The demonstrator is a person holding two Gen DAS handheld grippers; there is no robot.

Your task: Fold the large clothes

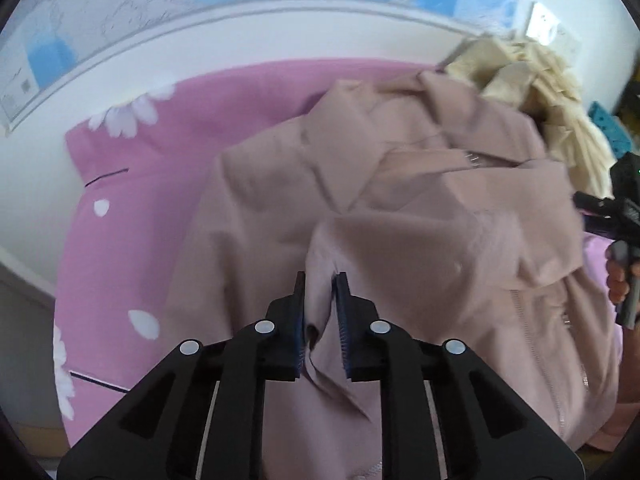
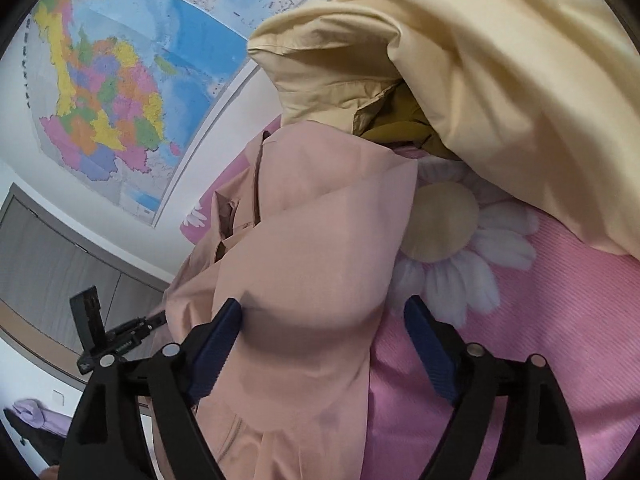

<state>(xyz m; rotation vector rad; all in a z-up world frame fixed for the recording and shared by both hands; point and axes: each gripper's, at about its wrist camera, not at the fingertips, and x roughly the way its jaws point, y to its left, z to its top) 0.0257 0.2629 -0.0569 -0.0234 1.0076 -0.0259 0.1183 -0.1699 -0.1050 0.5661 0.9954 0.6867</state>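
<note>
A dusty-pink zip jacket [image 1: 400, 200] lies crumpled on a bed with a pink daisy-print cover [image 1: 160, 152]. My left gripper [image 1: 321, 286] points down at the jacket's near part and is shut on a raised fold of its fabric. In the right wrist view the same jacket [image 2: 312, 240] bulges up between the fingers of my right gripper [image 2: 324, 304]. That gripper stands wide open: the cloth touches the left pad [image 2: 216, 344], while the right pad [image 2: 430, 348] is clear over the cover [image 2: 540, 300].
A heap of cream clothing [image 1: 540, 80] [image 2: 500, 80] lies past the jacket on the bed. A hand [image 1: 616, 280] on a dark handle shows at the right edge. A wall map [image 2: 120, 80] hangs behind. Grey cabinet doors [image 2: 48, 248] and a black mounted device [image 2: 92, 328] are at the left.
</note>
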